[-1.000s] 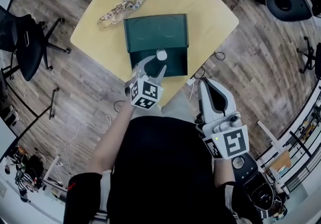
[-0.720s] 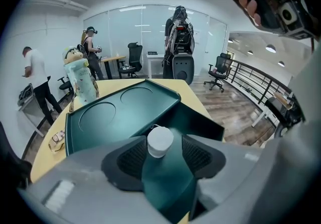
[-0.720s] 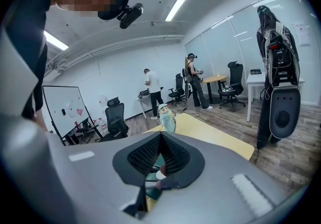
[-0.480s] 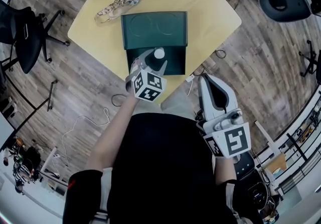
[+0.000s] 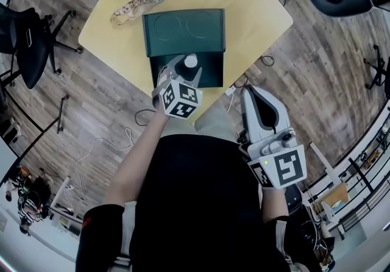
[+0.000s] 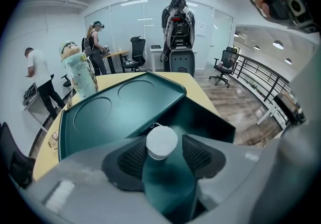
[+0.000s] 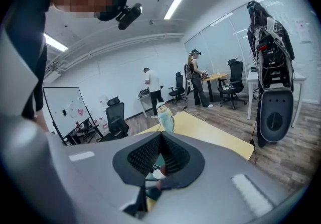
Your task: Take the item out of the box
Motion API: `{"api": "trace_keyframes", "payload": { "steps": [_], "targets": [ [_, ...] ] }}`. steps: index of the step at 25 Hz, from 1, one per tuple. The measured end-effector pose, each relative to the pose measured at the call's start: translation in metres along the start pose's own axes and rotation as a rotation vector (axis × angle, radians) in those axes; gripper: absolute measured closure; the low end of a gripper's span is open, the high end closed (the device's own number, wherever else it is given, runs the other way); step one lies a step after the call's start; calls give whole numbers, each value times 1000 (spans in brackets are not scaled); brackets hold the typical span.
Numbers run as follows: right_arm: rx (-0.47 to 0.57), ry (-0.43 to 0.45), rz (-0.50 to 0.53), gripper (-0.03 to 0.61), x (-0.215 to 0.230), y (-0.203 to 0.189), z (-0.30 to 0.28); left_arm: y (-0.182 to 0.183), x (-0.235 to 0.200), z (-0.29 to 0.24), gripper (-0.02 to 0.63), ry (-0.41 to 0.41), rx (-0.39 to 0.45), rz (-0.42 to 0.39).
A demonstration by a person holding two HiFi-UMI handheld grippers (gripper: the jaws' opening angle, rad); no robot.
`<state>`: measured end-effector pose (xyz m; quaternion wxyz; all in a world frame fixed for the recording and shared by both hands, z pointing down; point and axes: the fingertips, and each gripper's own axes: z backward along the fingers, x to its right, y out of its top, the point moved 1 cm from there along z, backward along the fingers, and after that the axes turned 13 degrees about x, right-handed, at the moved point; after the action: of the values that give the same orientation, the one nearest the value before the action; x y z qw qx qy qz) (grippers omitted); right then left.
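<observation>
light: bright, even, from ceiling strips [image 7: 175, 1] | edges: fisheye-bent, dark corners | foreground: soft

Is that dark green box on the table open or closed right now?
Open. Its lid is swung back, and a white-capped bottle stands in the uncovered compartment.

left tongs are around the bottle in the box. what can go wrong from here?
1. The left tongs have just been opening and straddle the bottle without gripping it, pads level with its white cap. Closing that high could slip off or tip it.
2. The box sits near the table edge with nothing bracing it. The right tongs are shut and off the table, so a snagging lift may drag the box.
</observation>
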<state>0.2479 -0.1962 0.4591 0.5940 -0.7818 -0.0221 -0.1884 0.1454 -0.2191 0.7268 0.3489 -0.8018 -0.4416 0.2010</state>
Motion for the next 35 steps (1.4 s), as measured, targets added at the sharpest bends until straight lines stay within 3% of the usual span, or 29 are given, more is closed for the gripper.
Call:
{"api": "trace_keyframes", "payload": {
  "steps": [3, 12, 35],
  "targets": [
    [-8, 9, 1, 575, -2, -3, 1, 0, -3, 0, 422, 21, 1, 0],
    [-11, 20, 12, 575, -6, -3, 2, 2, -4, 2, 443, 20, 6, 1],
    [21, -18, 21, 575, -35, -7, 11, 10, -5, 36, 449, -30, 98, 2]
  ]
}}
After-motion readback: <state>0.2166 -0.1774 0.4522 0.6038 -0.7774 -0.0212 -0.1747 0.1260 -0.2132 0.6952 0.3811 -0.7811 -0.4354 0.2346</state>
